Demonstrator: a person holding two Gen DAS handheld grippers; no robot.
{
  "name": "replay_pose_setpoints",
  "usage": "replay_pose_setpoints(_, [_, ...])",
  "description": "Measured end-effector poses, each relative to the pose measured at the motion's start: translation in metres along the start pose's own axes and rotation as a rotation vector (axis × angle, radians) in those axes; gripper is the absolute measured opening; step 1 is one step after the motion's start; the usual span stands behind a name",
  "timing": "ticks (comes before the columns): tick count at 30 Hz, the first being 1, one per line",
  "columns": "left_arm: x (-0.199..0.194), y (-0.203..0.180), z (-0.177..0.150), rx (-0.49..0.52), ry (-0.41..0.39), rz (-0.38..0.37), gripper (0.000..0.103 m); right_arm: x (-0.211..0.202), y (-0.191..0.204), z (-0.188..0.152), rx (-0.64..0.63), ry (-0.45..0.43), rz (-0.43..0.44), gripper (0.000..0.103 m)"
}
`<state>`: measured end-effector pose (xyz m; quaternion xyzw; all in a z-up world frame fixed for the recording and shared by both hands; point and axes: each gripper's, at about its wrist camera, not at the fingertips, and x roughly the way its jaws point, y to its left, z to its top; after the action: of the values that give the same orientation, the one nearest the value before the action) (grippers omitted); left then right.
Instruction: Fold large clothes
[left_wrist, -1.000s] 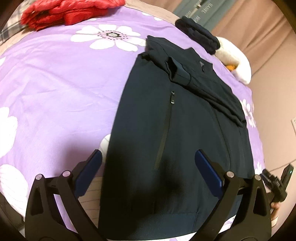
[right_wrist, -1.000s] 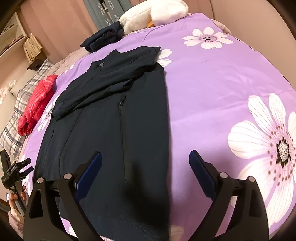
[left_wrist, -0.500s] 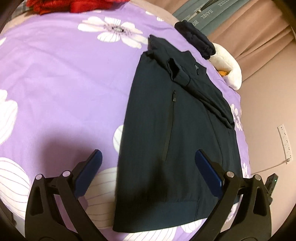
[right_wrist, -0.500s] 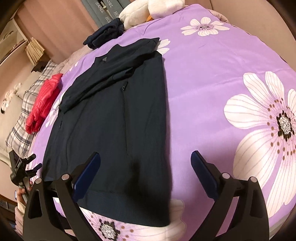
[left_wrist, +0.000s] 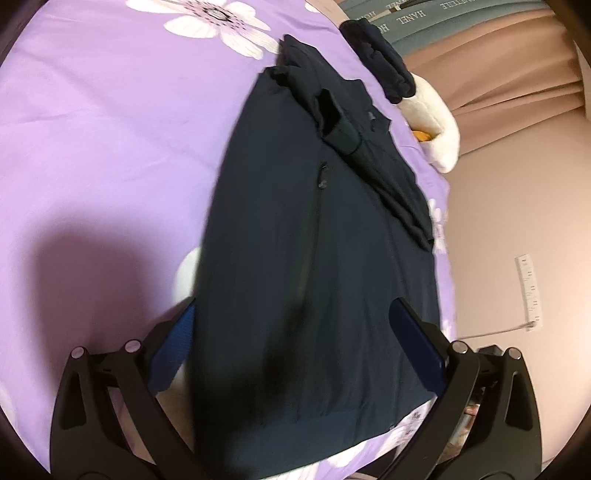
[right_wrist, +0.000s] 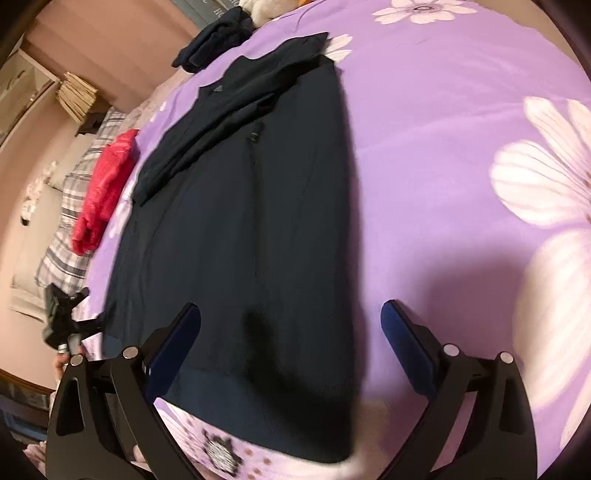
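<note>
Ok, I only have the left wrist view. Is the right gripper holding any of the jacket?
Observer: No. The right gripper is open over the hem end of the dark jacket, with nothing pinched between its fingers.
Operator: Anything lying further to my left, out of my frame?
Observer: A red garment lies beside the jacket, next to a plaid pillow.
Operator: And the jacket's right edge?
Observer: It runs fairly straight from shoulder to hem on the purple bedspread. The right gripper's right finger is out past that edge.
</note>
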<state>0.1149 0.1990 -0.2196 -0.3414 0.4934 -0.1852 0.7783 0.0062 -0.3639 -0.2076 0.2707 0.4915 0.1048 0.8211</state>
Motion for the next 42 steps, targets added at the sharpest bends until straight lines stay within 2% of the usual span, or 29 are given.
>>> replay_pose_setpoints(7, [0.029,-0.007,0.031,-0.037,0.025,-0.069,0.100,0.033,0.007,0.048,0.075,0.011,0.114,0.098])
replay_pose_setpoints(12, [0.038,-0.014,0.031,-0.005,0.064,-0.118,0.099,0.052,0.010,0.068,0.111,0.017,0.134,0.098])
replay_pose_setpoints(14, [0.036,-0.014,0.024,0.020,0.091,-0.132,0.097,0.051,0.012,0.066,0.092,0.037,0.151,0.097])
replay_pose_setpoints(16, [0.031,-0.012,0.016,0.040,0.112,-0.146,0.095,0.047,0.012,0.059,0.051,0.072,0.133,0.093])
replay_pose_setpoints(20, [0.019,-0.006,-0.003,0.057,0.131,-0.175,0.095,0.029,0.005,0.036,0.025,0.116,0.161,0.092])
replay_pose_setpoints(28, [0.002,-0.003,-0.039,0.036,0.133,-0.205,0.095,0.001,-0.002,-0.009,0.039,0.131,0.197,0.092])
replay_pose_setpoints(31, [0.007,-0.007,-0.040,0.054,0.143,-0.181,0.095,0.004,0.002,-0.013,0.029,0.132,0.192,0.092])
replay_pose_setpoints(36, [0.023,-0.017,-0.029,0.055,0.151,-0.188,0.095,0.015,0.006,0.001,0.028,0.128,0.199,0.092])
replay_pose_setpoints(42, [0.026,-0.021,-0.034,0.070,0.145,-0.182,0.094,0.023,0.010,0.008,0.029,0.124,0.186,0.092])
